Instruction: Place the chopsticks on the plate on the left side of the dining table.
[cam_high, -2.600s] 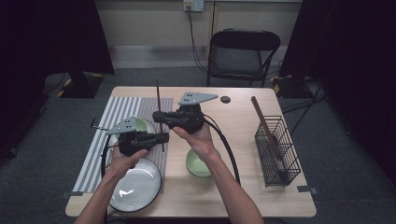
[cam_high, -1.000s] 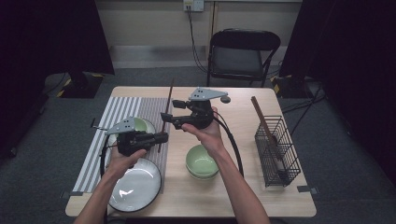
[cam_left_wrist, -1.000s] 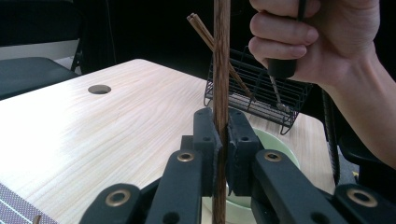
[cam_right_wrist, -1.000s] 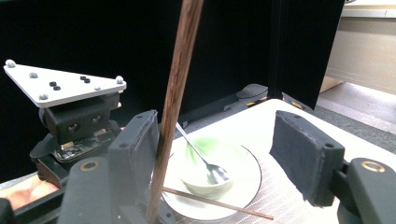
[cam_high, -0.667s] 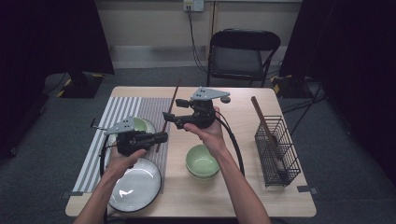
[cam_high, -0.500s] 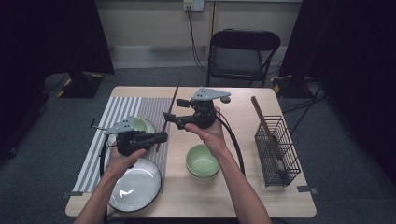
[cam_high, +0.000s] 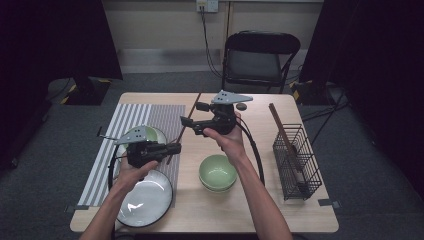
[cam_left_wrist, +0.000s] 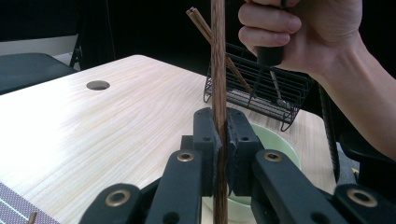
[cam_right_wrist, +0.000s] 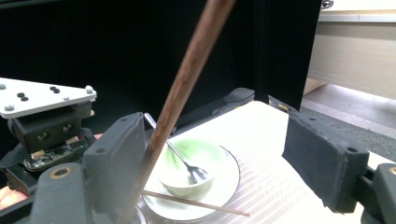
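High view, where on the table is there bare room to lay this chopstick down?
Bare wood lies between the green bowl and the wire basket, and along the far edge past the striped mat. The mat's near half is crowded: a white plate, a saucer, and the left gripper clamping the chopstick.

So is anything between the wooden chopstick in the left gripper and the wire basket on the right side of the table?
Yes. The chopstick, clamped in the left gripper, has the right gripper, fingers open around it, and the hand holding it on the way to the wire basket. The green bowl sits lower, on the table between them.
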